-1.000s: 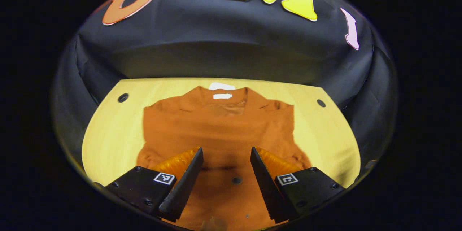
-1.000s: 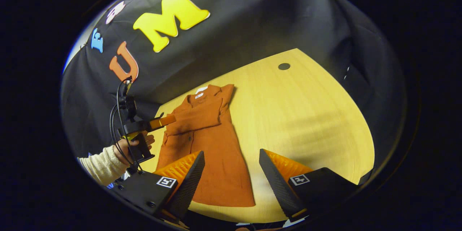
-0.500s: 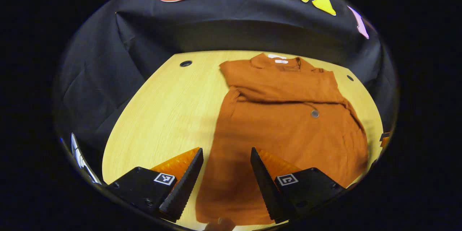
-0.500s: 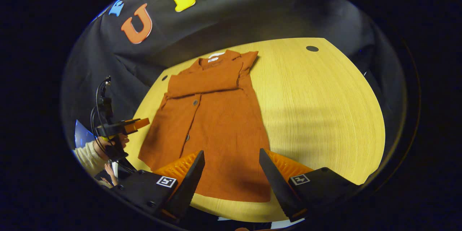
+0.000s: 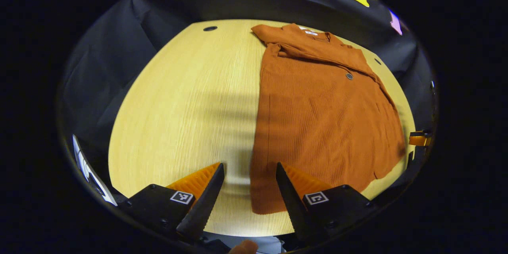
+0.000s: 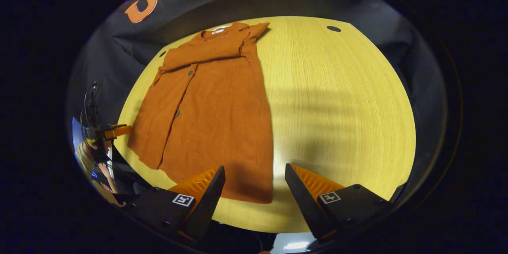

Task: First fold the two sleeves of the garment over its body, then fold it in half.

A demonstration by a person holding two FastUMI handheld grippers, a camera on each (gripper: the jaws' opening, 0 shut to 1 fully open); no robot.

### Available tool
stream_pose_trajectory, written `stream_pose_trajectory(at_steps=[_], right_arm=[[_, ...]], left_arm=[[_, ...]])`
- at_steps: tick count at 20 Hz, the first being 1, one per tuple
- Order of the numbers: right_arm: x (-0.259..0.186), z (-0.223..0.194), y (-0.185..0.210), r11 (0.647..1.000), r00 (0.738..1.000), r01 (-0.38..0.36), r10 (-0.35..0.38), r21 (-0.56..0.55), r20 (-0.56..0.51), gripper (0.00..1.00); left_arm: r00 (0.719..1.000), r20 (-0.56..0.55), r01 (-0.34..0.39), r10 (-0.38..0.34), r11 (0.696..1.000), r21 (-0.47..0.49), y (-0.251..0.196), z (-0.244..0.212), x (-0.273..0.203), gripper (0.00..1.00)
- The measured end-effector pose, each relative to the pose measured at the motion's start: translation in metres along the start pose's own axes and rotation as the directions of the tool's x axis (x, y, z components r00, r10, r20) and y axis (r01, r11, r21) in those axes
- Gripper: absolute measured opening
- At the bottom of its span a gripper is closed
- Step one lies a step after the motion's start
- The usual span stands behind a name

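Note:
A rust-orange button-front garment (image 5: pixel 325 115) lies flat on the light wooden table (image 5: pixel 186 99), collar at the far side, both sleeves folded across its chest. In the left gripper view my left gripper (image 5: pixel 249 184) hangs open over the hem's left corner, nothing between its fingers. In the right gripper view the same garment (image 6: pixel 214 103) lies left of centre, and my right gripper (image 6: pixel 254 186) stands open over the hem's right corner, holding nothing. The left gripper (image 6: pixel 115 130) and the hand holding it show at that view's far left edge. The right gripper's tip (image 5: pixel 420 139) peeks in at the right edge of the left gripper view.
Small dark holes (image 5: pixel 210 28) (image 6: pixel 333 28) mark the table's far corners. Black cloth walls close the table in behind and at the sides. Bare wood stretches left of the garment in the left gripper view and right of it in the right gripper view.
Both grippers have drawn back from the chest toward the near edge of the table and now hang over the hem corners. The garment lies unmoved with its sleeves folded.

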State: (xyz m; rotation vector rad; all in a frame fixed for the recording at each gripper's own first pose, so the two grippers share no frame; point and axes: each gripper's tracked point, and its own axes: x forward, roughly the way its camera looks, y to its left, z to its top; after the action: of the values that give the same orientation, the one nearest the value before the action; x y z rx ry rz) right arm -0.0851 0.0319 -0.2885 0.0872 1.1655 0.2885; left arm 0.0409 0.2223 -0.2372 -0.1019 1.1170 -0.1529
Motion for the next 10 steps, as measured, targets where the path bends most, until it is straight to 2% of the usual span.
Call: stream_pose_trajectory(at_steps=[1,3,5,7,8,9,10], right_arm=[[-0.003,-0.006,-0.003,1.0,1.0,-0.017,0.018,0.01,-0.026,0.94],[-0.002,-0.021,0.005,0.993,0.987,-0.112,0.116,0.038,-0.109,0.98],[-0.003,-0.036,0.003,0.985,0.969,-0.166,0.17,0.038,-0.177,0.98],[-0.003,-0.047,0.001,0.977,0.949,-0.202,0.212,0.063,-0.236,0.98],[-0.001,-0.051,-0.001,0.974,0.941,-0.211,0.224,0.08,-0.253,0.94],[0.001,-0.052,-0.004,0.972,0.935,-0.215,0.232,0.092,-0.269,0.98],[0.002,-0.046,-0.005,0.965,0.927,-0.238,0.26,0.11,-0.272,0.98]], left_arm=[[0.998,-0.043,0.036,-0.036,0.999,-0.013,0.001,-0.007,0.0,0.87],[0.987,-0.1,0.118,-0.123,0.992,-0.054,-0.004,-0.012,-0.002,0.87],[0.961,-0.108,0.247,-0.255,0.966,-0.078,-0.013,-0.005,-0.005,0.87],[0.902,-0.19,0.359,-0.387,0.919,-0.166,-0.028,-0.01,-0.014,0.87],[0.871,-0.225,0.397,-0.437,0.895,-0.201,-0.035,-0.014,-0.019,0.86],[0.839,-0.258,0.432,-0.479,0.875,-0.219,-0.042,-0.017,-0.023,0.97],[0.816,-0.278,0.462,-0.506,0.861,-0.211,-0.046,-0.018,-0.028,0.86]])
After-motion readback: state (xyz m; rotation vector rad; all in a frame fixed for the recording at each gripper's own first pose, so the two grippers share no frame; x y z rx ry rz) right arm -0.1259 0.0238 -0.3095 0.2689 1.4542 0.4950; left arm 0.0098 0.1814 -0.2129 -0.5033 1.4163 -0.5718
